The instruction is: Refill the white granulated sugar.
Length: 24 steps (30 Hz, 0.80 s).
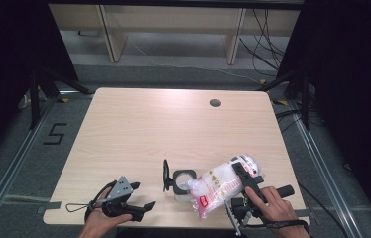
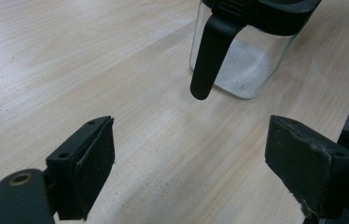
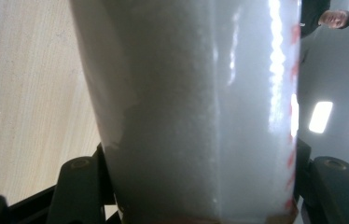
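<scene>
A clear plastic bag of white granules [image 1: 223,184] with red print lies tilted, its lower end against the rim of a small glass jar [image 1: 184,182]. The jar's black lid [image 1: 165,175] stands swung open on the left. My right gripper [image 1: 242,172] is shut on the bag's upper part; in the right gripper view the bag [image 3: 200,112] sits between both jaws of that gripper [image 3: 200,207]. My left gripper [image 1: 143,195] rests open near the table's front edge, left of the jar. In the left gripper view my left gripper [image 2: 196,163] has nothing between its jaws, and the jar [image 2: 249,65] ahead holds some white granules.
The wooden table [image 1: 139,129] has a round cable hole [image 1: 216,103] at the back right. Black stand legs [image 1: 39,89] flank the table's far corners. A person [image 3: 331,18] stands in the background under ceiling lights.
</scene>
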### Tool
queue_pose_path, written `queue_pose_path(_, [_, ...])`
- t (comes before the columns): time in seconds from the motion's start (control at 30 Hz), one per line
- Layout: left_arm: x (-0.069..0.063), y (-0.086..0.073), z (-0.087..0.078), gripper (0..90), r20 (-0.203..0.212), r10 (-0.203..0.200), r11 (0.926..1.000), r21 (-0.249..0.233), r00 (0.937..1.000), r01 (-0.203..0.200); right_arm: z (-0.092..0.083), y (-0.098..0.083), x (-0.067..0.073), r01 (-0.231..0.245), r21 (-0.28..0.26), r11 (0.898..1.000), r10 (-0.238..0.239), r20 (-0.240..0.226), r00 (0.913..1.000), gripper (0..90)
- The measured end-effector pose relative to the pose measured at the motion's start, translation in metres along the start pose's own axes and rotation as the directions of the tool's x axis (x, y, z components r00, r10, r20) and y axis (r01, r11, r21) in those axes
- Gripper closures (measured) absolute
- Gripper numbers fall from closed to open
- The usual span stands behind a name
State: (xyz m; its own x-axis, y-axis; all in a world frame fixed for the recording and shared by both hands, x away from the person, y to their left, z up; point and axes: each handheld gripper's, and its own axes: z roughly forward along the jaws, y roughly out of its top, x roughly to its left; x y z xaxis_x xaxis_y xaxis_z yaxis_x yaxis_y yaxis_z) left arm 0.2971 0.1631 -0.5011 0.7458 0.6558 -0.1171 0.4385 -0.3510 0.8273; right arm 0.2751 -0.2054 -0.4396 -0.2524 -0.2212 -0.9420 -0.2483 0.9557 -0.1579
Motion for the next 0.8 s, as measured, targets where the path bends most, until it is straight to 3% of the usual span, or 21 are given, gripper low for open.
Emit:
queue_pose_path(0.1, [0.0001, 0.0, -0.0001, 15.4, 0.0, 0.001, 1.0, 0.0, 1.0, -0.001, 0.0004, 0.0008, -0.0027, 0.039, -0.008, 0.999, -0.039, 0.0, 0.9992, 39.0])
queue_pose_path(0.27, [0.0, -0.0001, 0.0007, 15.4, 0.0, 0.005, 1.0, -0.004, 1.0, -0.005, 0.0008, 0.0005, -0.0028, 0.043, -0.013, 0.999, -0.043, 0.004, 0.9991, 39.0])
queue_pose_path(0.33, [-0.0003, -0.0002, 0.0006, 15.4, -0.003, -0.001, 1.0, -0.006, 1.0, 0.001, -0.0008, 0.0003, 0.0012, -0.024, 0.012, 1.0, 0.024, -0.005, 0.9997, 39.0])
queue_pose_path(0.37, [0.0, 0.0, 0.0001, 15.4, 0.0, 0.0, 1.0, 0.0, 1.0, 0.0, 0.0004, 0.001, -0.0033, 0.042, -0.009, 0.999, -0.042, 0.0, 0.9991, 39.0])
queue_pose_path(0.6, [-0.0004, 0.0, -0.0001, 15.4, -0.005, 0.001, 1.0, 0.001, 1.0, -0.001, -0.0008, 0.0008, -0.0034, 0.041, 0.005, 0.999, -0.041, -0.015, 0.9991, 39.0])
queue_pose_path(0.8, [-0.0001, 0.0, 0.0, 15.4, 0.0, 0.0, 1.0, -0.001, 1.0, 0.0, 0.0003, 0.0006, -0.0035, 0.049, -0.021, 0.999, -0.048, 0.028, 0.9984, 39.1])
